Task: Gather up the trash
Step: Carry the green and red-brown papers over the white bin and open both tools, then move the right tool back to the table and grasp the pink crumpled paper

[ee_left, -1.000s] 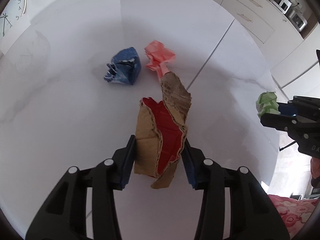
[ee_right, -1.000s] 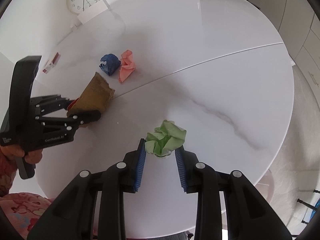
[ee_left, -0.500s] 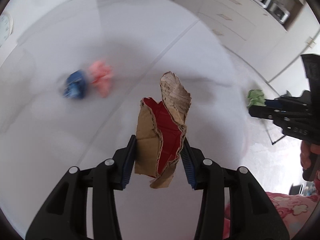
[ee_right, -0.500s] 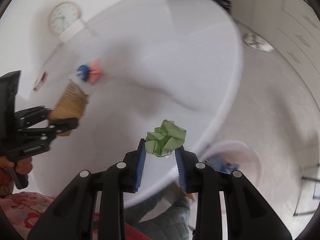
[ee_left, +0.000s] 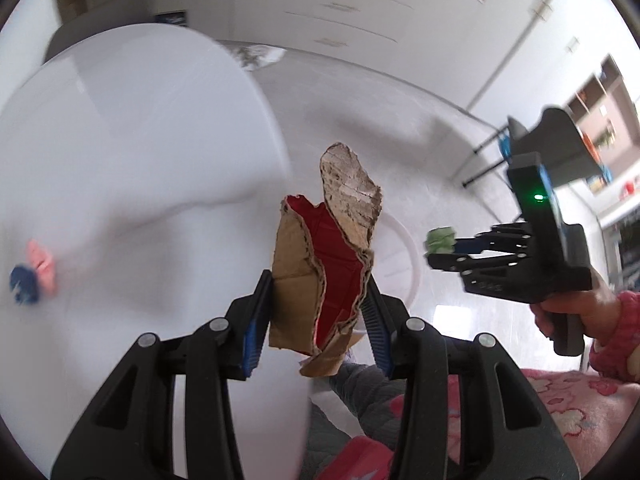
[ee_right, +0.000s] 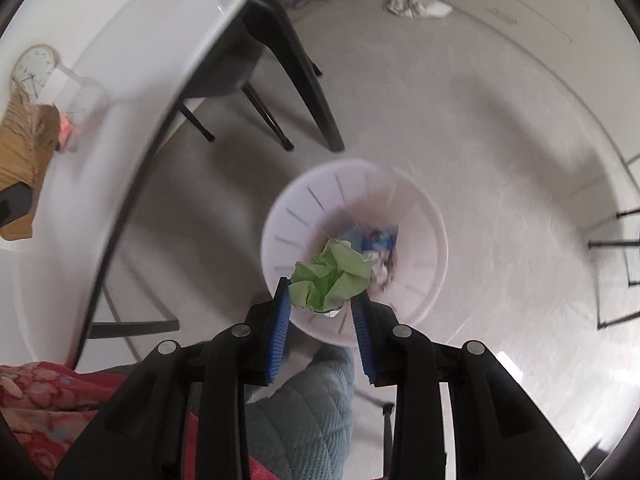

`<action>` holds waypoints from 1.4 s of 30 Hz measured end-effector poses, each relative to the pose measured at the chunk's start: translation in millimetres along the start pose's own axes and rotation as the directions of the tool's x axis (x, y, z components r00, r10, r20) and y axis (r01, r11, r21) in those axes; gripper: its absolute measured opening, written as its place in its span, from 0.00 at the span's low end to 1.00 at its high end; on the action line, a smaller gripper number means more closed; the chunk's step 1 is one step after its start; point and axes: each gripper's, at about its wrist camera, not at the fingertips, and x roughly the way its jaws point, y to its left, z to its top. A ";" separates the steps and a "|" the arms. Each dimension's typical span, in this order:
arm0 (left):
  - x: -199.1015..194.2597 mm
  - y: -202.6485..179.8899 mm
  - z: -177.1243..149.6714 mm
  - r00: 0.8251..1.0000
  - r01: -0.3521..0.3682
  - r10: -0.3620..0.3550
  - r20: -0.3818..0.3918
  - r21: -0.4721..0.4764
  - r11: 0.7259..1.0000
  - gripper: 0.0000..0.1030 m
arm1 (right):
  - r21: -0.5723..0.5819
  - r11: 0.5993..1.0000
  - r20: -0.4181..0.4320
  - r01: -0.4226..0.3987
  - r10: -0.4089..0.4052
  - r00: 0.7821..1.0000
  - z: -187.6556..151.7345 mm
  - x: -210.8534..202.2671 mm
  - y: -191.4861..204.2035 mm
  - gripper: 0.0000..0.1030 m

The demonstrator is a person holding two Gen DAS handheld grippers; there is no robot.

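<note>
- Right gripper (ee_right: 320, 312) hangs over the white bin (ee_right: 280, 216), jaws opening around the green paper wad (ee_right: 332, 276) to drop it.
- Left gripper (ee_left: 316, 312) clamps torn cardboard (ee_left: 320, 276), carried binward.

Both grippers point steeply down. The left gripper (ee_left: 320, 312) has its jaws clamped on what it carries. The right gripper (ee_right: 322, 308), gripped by a hand (ee_left: 576, 312) in a pink sleeve, has its jaws opening.

Lighting: bright, even daylight; soft shadows on floor (ee_right: 500, 128). Motion blur smears table (ee_left: 120, 160) and bin (ee_right: 424, 216). Fisheye bends edges; dark vignette in corners.
</note>
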 end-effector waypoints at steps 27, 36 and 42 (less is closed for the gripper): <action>56.5 -79.8 37.6 0.994 0.013 0.001 -0.111 0.122 0.992 0.81 | 0.205 0.976 0.055 0.075 -0.088 0.995 -7.5 -27.3 -76.6 0.90; 23.2 -62.3 35.8 0.999 -0.023 0.026 -0.036 0.072 0.997 0.92 | 0.175 0.983 0.080 0.064 -0.079 0.994 3.7 -32.9 -55.8 0.90; 10.2 -40.6 31.5 0.999 -0.052 0.052 -0.001 0.000 0.999 0.92 | 0.118 0.991 0.088 0.059 -0.070 0.994 16.2 -35.4 -31.9 0.91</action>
